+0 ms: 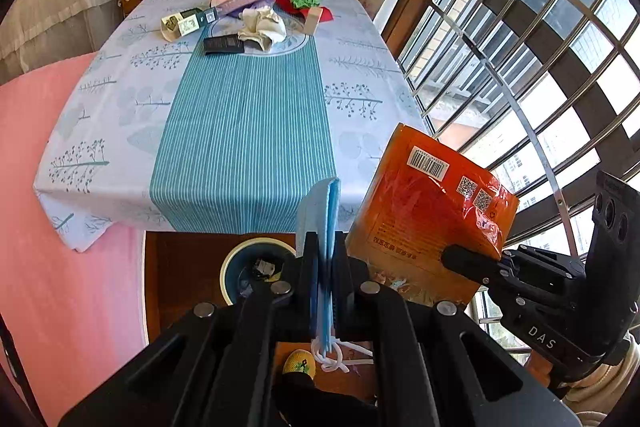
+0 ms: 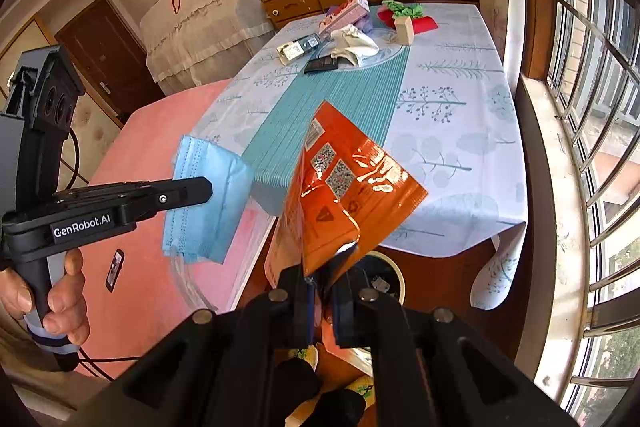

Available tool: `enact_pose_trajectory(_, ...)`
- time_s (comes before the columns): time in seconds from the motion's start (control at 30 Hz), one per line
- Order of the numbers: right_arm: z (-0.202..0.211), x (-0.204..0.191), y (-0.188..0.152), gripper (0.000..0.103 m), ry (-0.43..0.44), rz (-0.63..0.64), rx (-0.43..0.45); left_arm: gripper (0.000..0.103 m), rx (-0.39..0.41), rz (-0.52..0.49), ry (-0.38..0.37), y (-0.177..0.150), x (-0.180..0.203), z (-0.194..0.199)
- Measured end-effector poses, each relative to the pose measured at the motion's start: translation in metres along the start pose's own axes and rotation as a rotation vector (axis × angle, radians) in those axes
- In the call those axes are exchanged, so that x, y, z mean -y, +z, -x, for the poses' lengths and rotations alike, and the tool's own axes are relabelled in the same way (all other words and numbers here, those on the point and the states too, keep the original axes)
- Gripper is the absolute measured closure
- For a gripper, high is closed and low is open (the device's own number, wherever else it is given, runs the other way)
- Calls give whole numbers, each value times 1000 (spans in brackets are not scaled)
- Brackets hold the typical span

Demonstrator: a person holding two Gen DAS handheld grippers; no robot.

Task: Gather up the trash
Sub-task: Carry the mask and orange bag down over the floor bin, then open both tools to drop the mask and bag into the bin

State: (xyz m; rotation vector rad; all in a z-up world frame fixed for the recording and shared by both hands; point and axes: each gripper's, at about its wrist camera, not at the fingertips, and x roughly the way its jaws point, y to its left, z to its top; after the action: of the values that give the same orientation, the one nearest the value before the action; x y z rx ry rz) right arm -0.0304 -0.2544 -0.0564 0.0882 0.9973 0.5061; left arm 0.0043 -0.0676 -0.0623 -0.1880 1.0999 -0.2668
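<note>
My left claw (image 1: 326, 259) is pressed together on a blue face mask (image 1: 320, 211), pinching it edge-on so the mask stands up between the fingers and its white ear loops dangle below. My right claw (image 2: 322, 291) is pinching the bottom edge of an orange snack wrapper (image 2: 344, 195), which fans upward and tilts toward the desk (image 2: 452, 131). I hold both pieces out past the near edge of the desk, above the floor, because the bin (image 1: 240, 259) sits down there just beyond the hanging tablecloth — a round, pale-rimmed tub with some scraps already in it. From the right wrist view the bin (image 2: 394, 273) lies almost directly under the wrapper, so I judge the wrapper is lined up to drop first; the mask hangs a little to the side of it and needs a small shift over the rim.

More trash waits at the far end of the desk: a crumpled white tissue (image 1: 262, 25), small boxes (image 1: 182, 23) and a dark flat packet (image 1: 223, 45).
</note>
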Motion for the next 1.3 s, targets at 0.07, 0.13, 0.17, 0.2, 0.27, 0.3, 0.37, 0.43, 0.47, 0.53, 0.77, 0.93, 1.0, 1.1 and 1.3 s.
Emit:
enact_pose_trajectory(0.07,-12,0,-13,97,-5,-2,-33,100,-19,7,-4,-9,-4,-14)
enact_pose_trajectory(0.13,-30,0,-27,97,-10,-8,-72,100,-42,18,-8,-19,-11,-31)
enact_pose_trajectory(0.17,-39,2,-35,97,-11,-12,-92,100,-54,28,-10,-25,-15,-40)
enact_pose_trajectory(0.2,-50,3,-43,97,-14,-17,-114,100,-66,37,-15,-31,-21,-51)
enact_pose_trajectory(0.27,-74,5,-59,97,-24,-24,-153,100,-81,49,-25,-43,-34,-74)
enact_pose_trajectory(0.3,-87,8,-67,97,-30,-30,-170,100,-89,50,-27,-50,-41,-87)
enact_pose_trajectory(0.37,-118,15,-85,97,-42,-52,-205,100,-103,55,-35,-62,-54,-115)
enact_pose_trajectory(0.43,-155,25,-104,97,-64,-77,-240,100,-108,52,-42,-77,-71,-149)
enact_pose_trajectory(0.47,-173,31,-112,97,-70,-92,-257,100,-113,49,-43,-83,-78,-166)
enact_pose_trajectory(0.53,-212,44,-130,97,-86,-123,-288,100,-124,49,-47,-94,-94,-200)
enact_pose_trajectory(0.77,-326,81,-170,96,-113,-167,-327,99,-179,31,-62,-133,-138,-321)
enact_pose_trajectory(0.93,-379,97,-182,90,-90,-181,-351,87,-193,-5,-75,-154,-159,-377)
enact_pose_trajectory(1.0,-397,100,-182,71,-99,-184,-376,67,-207,-8,-97,-160,-165,-392)
enact_pose_trajectory(1.1,-409,104,-185,48,-76,-185,-363,20,-216,-20,-85,-164,-172,-406)
enact_pose_trajectory(1.3,-406,104,-186,48,-71,-186,-307,19,-206,-33,-95,-163,-180,-409)
